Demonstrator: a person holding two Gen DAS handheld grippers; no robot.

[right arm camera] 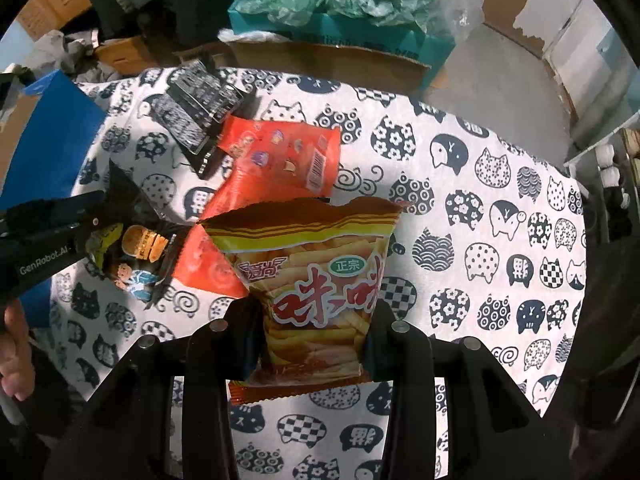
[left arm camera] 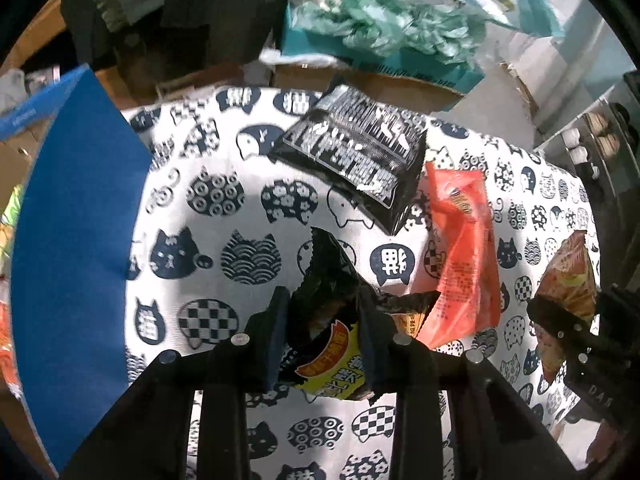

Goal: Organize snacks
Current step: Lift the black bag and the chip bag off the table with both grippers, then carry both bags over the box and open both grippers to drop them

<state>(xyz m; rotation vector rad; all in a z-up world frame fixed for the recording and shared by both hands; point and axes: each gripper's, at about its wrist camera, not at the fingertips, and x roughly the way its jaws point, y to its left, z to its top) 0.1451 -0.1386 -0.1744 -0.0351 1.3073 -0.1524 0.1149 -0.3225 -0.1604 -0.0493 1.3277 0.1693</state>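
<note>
Left gripper [left arm camera: 324, 328] pinched tight on a crinkled black-and-yellow foil snack packet [left arm camera: 328, 320], held above the cat-print tablecloth [left arm camera: 224, 184]. Right gripper [right arm camera: 314, 328] clamped on an orange-yellow chip bag [right arm camera: 316, 280], also off the cloth. Black printed packet [left arm camera: 356, 152] and red plastic packet [left arm camera: 460, 248] lie overlapping near the cloth's far edge; blue box [left arm camera: 76, 220] at its left edge.

A table under a white cloth [right arm camera: 460, 208] printed with navy cat faces fills the near ground, lit brightly and crossed by hard shadows; a blue panel [left arm camera: 76, 216] stands at its left edge. Beyond the far edge lie brown cardboard boxes [right arm camera: 320, 60] and a teal box [left arm camera: 320, 44] heaped with crumpled pale green plastic [left arm camera: 392, 20]; dark clothing [left arm camera: 224, 8] hangs far left; a pale floor [right arm camera: 492, 64] shows far right.
</note>
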